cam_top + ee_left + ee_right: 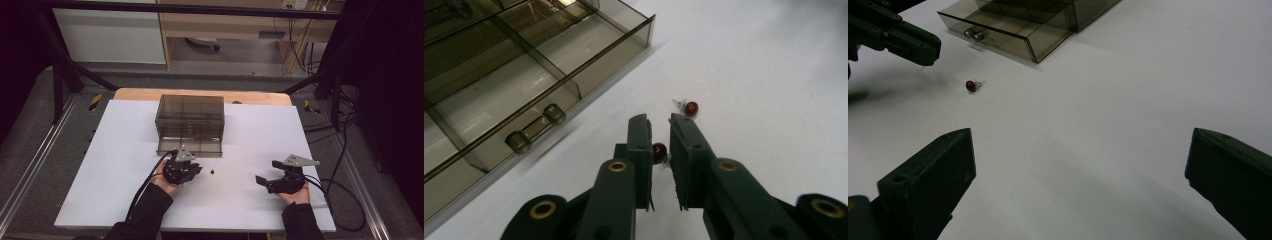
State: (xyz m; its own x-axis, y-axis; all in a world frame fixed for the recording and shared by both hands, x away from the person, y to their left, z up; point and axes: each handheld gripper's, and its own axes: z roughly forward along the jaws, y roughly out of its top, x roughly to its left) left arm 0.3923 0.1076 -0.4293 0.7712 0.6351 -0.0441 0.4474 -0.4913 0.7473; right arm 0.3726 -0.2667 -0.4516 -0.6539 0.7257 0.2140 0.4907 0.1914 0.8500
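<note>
Left tool grips red stud (another beside).

Left claw nearly closed; right claw wide open.

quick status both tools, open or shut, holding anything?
Left tool: nearly shut on a red stud.
Right tool: open, holding nothing.

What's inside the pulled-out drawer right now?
The open drawer shows only bare divided compartments. Both red earrings are outside: one between the left gripper pads, one on the table. Its rear compartments are hidden.
</note>
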